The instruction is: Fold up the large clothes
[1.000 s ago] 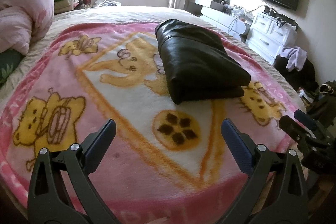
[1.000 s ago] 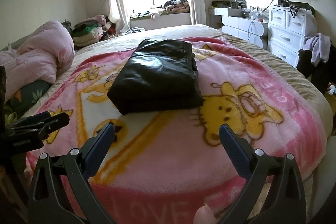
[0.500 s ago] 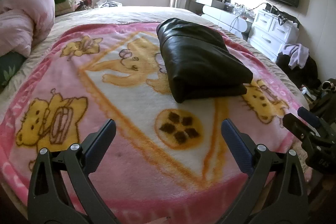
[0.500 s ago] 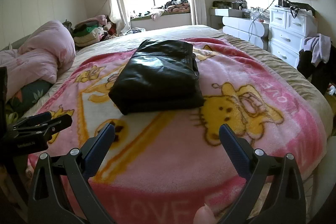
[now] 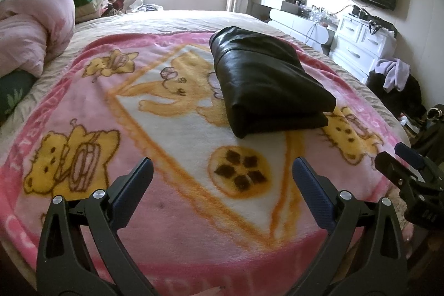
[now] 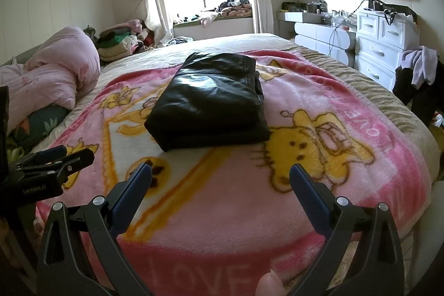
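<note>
Pink quilt [image 6: 52, 76] is bunched at the bed's left side. Beside it the pink cartoon blanket [image 6: 319, 201] covers the bed. The left gripper [image 5: 222, 171] hovers above the blanket's near edge, fingers spread wide and empty. Farther back, mid-blanket, lies the black garment [image 6: 211, 101], folded into a thick rectangle, possibly leather. The right gripper [image 6: 220, 174] is likewise wide apart, empty. A white dresser [image 6: 385, 46] stands at right.

2 foot-end views up the bed [image 5: 177, 18], blanket [image 6: 360, 157] shared.
</note>
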### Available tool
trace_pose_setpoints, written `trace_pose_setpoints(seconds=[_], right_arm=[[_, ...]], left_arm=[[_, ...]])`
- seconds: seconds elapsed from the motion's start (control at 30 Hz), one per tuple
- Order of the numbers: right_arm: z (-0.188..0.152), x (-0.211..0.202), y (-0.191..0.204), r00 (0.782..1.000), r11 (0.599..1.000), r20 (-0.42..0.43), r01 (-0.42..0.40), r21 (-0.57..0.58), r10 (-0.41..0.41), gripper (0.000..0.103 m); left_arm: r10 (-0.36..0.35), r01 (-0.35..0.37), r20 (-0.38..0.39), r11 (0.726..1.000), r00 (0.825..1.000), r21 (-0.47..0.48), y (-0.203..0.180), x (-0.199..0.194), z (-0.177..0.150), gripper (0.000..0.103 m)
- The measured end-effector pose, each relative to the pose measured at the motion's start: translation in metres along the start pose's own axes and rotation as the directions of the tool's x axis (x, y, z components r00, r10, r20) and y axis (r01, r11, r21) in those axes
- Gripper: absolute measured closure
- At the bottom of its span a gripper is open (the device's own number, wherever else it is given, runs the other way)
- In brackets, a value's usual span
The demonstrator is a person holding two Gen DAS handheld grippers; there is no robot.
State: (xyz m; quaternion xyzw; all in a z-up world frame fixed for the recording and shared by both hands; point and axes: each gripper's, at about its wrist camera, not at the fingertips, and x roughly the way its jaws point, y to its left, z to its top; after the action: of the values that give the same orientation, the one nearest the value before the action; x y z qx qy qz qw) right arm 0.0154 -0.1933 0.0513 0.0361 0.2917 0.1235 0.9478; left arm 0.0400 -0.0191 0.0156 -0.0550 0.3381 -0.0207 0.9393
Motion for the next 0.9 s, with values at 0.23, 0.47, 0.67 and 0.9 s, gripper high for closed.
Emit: trace_pose_setpoints(seconds=[0.23,0.47,0.67,0.9], right_arm=[[0.0003,-0.0004,0.0005,1.0,1.0,0.002,0.002,0.001,-0.002,0.004],[-0.0004,-0.0009,0.001,1.0,1.0,0.003,0.004,-0.002,-0.004,0.004],[-0.0001,-0.0007,0.0005,1.0,1.0,0.001,0.006,-0.001,-0.006,0.004],[0.0002,-0.0027,-0.0028,1.0,1.0,-0.003,0.015,-0.002,-0.015,0.004]], left_arm=[[0.005,-0.005,0.0,1.0,1.0,0.003,-0.0006,-0.001,0.0007,0.009],[0.008,-0.008,0.001,1.0,1.0,0.004,-0.0004,-0.0017,0.0007,0.009],[0.007,-0.007,0.002,1.0,1.0,0.003,-0.0022,-0.0015,0.0007,0.009],[0.02,-0.02,-0.005,1.0,1.0,0.008,-0.0001,-0.0015,-0.0003,0.009]])
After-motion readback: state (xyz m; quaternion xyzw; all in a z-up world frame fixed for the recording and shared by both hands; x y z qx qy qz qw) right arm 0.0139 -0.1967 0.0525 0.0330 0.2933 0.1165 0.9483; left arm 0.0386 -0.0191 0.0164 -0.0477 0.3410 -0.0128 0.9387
